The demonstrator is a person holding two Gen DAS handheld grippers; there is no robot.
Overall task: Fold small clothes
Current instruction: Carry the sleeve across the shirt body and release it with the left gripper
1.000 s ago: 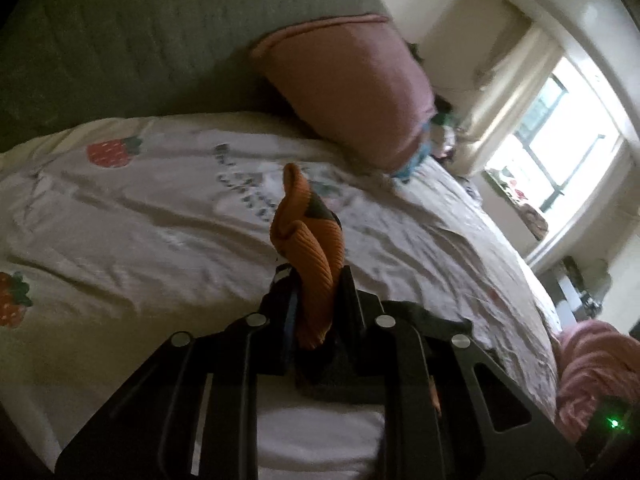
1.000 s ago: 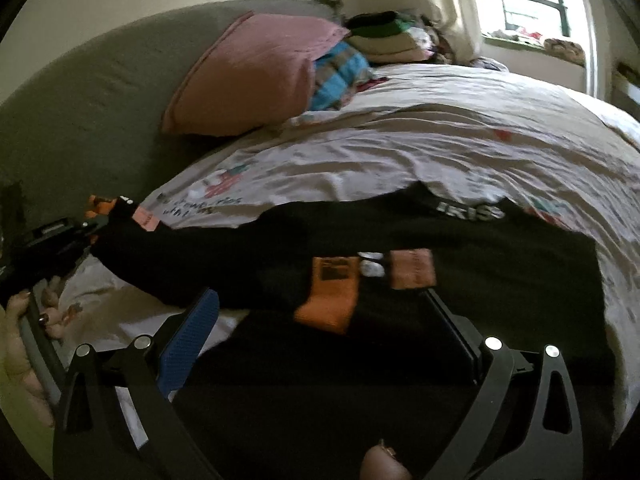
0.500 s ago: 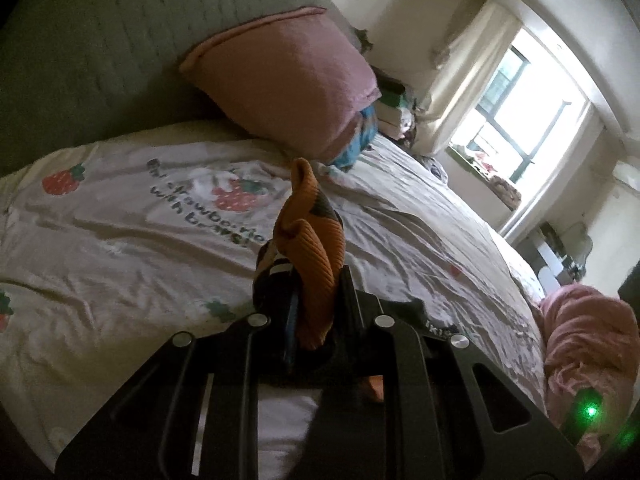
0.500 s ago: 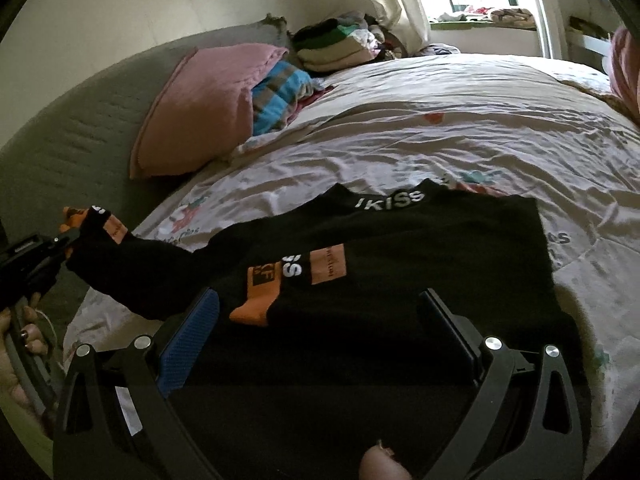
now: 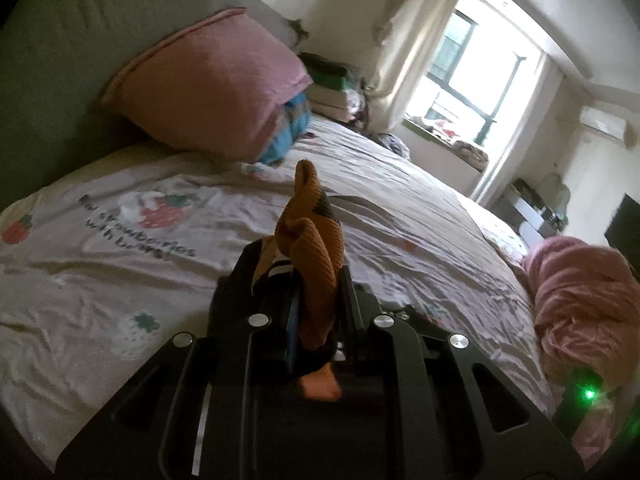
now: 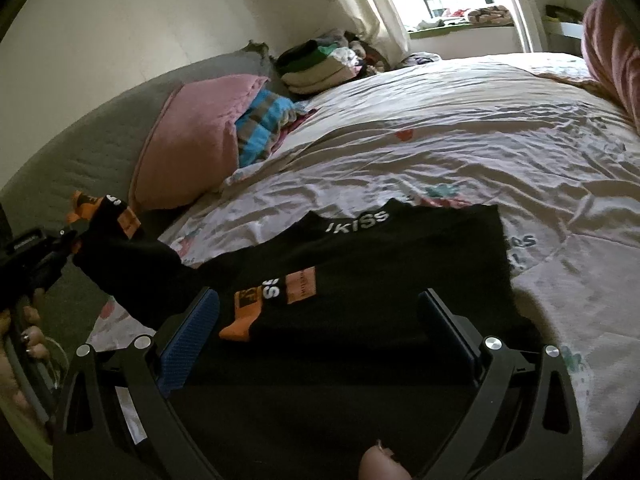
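Note:
A black sweater (image 6: 380, 276) with white lettering and orange patches lies on the strawberry-print bedsheet (image 6: 480, 128). My left gripper (image 5: 318, 292) is shut on the sweater's orange cuff (image 5: 316, 248) and holds that sleeve lifted off the bed; it also shows at the left of the right wrist view (image 6: 64, 240), sleeve (image 6: 132, 264) stretched from it. The other sleeve's orange cuff (image 6: 240, 326) lies folded across the sweater's body. My right gripper (image 6: 316, 320) is open and empty, hovering over the sweater's near part.
A pink pillow (image 5: 208, 84) leans on the grey-green headboard (image 5: 60, 60), with a blue striped cloth (image 6: 260, 124) beside it. Folded clothes (image 6: 320, 64) are stacked near the window. A pink blanket (image 5: 580, 304) is bunched at the bed's right side.
My left gripper has lifted and swung the held sleeve, its view turning toward the window. My right gripper has drawn back a little over the sweater, still open.

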